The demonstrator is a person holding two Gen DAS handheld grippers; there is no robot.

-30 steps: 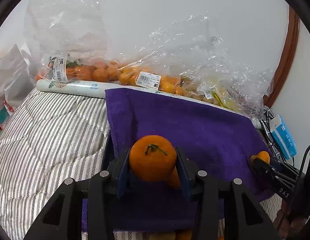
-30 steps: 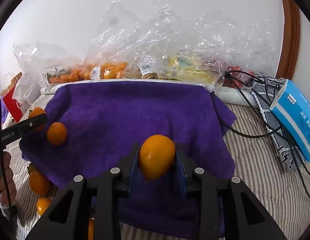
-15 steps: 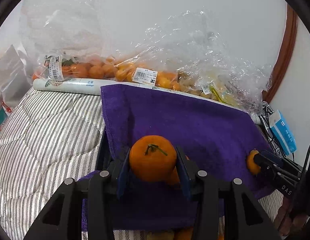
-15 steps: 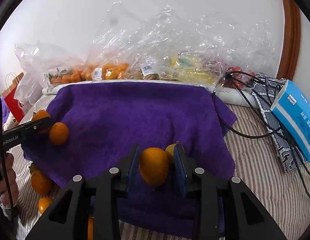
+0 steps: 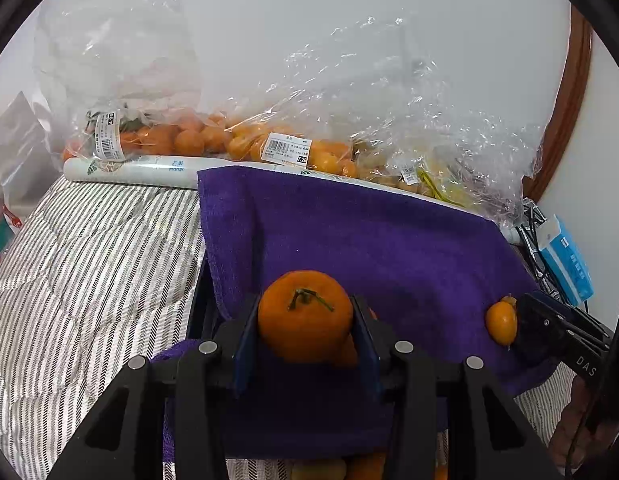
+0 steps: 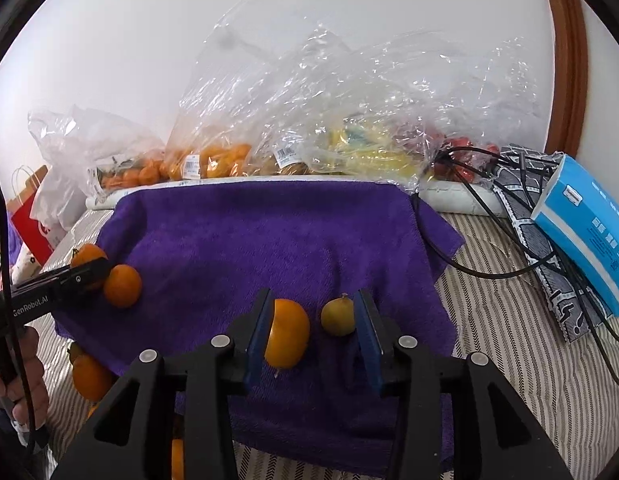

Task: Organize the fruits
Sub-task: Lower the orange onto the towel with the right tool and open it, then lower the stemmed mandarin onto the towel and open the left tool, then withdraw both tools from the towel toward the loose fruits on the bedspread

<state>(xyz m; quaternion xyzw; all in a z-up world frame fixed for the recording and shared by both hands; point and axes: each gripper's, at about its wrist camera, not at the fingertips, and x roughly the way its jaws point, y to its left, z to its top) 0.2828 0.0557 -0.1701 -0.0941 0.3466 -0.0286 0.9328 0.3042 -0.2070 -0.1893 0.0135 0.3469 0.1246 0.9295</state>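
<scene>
My left gripper (image 5: 304, 309) is shut on a stemmed tangerine (image 5: 305, 320) just above the purple towel (image 5: 369, 240); a second orange (image 5: 349, 354) peeks out behind it. In the right wrist view the left gripper (image 6: 85, 274) shows at the towel's left edge, with that second orange (image 6: 123, 285) beside it. My right gripper (image 6: 314, 302) has its jaws opening. An orange fruit (image 6: 287, 332) rests on the towel (image 6: 269, 240) against the left pad, clear of the right pad. A smaller yellowish fruit (image 6: 338, 316) lies between the jaws near the right pad.
Clear plastic bags of fruit (image 6: 309, 120) line the wall behind the towel. A blue tissue pack (image 6: 581, 232) and black cables (image 6: 489, 200) lie at the right. Loose oranges (image 6: 91, 376) sit on the striped bedding (image 5: 89, 260) by the towel's near left corner.
The right gripper came down to the towel and its jaws spread, freeing the orange fruit beside a small yellowish one. The left gripper kept still with its tangerine.
</scene>
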